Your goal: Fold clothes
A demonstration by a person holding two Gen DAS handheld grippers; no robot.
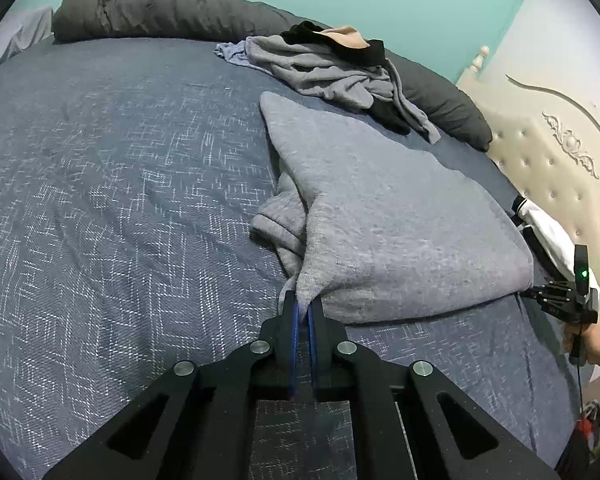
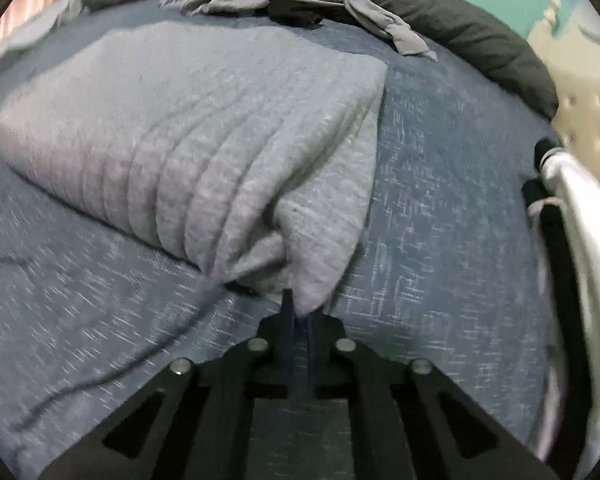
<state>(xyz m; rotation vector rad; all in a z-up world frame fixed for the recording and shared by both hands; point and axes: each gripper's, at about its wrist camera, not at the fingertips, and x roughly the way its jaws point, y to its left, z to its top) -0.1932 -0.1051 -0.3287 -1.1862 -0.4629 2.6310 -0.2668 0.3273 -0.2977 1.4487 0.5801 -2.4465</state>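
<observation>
A grey knit garment lies folded over on the blue patterned bedspread. My left gripper is shut on the garment's near corner, which rises to a point between the blue pads. In the right wrist view, the same grey garment shows ripples running toward its other near corner, and my right gripper is shut on that corner. A sleeve bunches under the fold at its left side. The right gripper's body and the hand holding it appear at the right edge of the left wrist view.
A heap of unfolded grey and black clothes sits at the far side of the bed against a dark rolled duvet. A cream tufted headboard stands on the right. A white and black garment lies at the bed's right edge.
</observation>
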